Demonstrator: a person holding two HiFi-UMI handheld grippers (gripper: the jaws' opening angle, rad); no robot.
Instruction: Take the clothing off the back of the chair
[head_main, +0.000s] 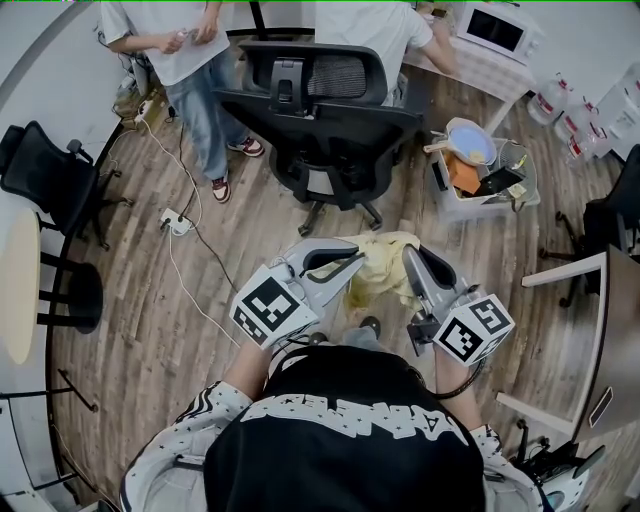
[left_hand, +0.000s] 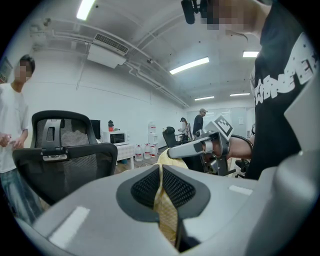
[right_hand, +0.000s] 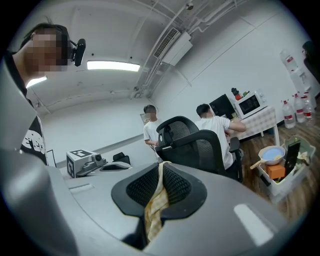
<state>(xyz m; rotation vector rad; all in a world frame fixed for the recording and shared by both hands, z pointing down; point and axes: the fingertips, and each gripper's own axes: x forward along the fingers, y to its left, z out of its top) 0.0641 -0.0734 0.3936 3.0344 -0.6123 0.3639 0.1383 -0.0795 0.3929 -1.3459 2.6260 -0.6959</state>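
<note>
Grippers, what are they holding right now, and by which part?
Both hold the yellow cloth: left gripper pinches its left side, right gripper its right side.

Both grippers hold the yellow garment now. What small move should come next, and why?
Probably lower it somewhere away from the office chair. The left gripper and right gripper are both shut on the yellow garment, which hangs between them, apart from the chair, so it looks already off.
</note>
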